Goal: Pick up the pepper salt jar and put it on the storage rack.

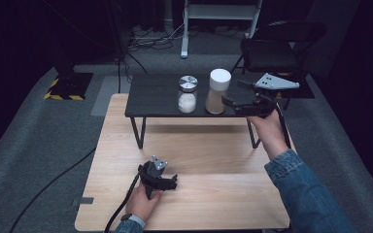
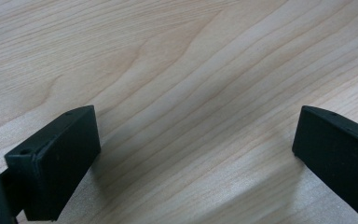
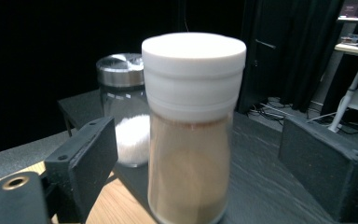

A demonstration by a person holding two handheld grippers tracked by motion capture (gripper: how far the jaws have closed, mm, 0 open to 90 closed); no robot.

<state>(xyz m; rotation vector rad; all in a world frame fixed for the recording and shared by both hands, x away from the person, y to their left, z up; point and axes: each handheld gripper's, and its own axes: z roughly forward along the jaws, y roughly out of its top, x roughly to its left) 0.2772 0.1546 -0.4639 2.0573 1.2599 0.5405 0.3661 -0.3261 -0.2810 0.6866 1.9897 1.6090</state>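
A glass jar of tan powder with a white lid (image 1: 217, 92) (image 3: 191, 140) stands on a small black riser shelf (image 1: 153, 99). Beside it on the left is a shorter jar of white grains with a metal lid (image 1: 187, 93) (image 3: 123, 112). My right gripper (image 1: 233, 94) (image 3: 200, 158) is level with the white-lidded jar and open. The jar stands between the jaws, with a gap on each side. My left gripper (image 1: 169, 182) (image 2: 196, 140) lies low on the light wooden table (image 1: 209, 160), open, with only bare wood between its jaws.
The black shelf stands on thin legs at the far half of the wooden table. Behind it are a black folding chair (image 1: 277, 46), a white desk frame (image 1: 218, 19) and cables on grey carpet. A cable trails from the left gripper off the table's front left.
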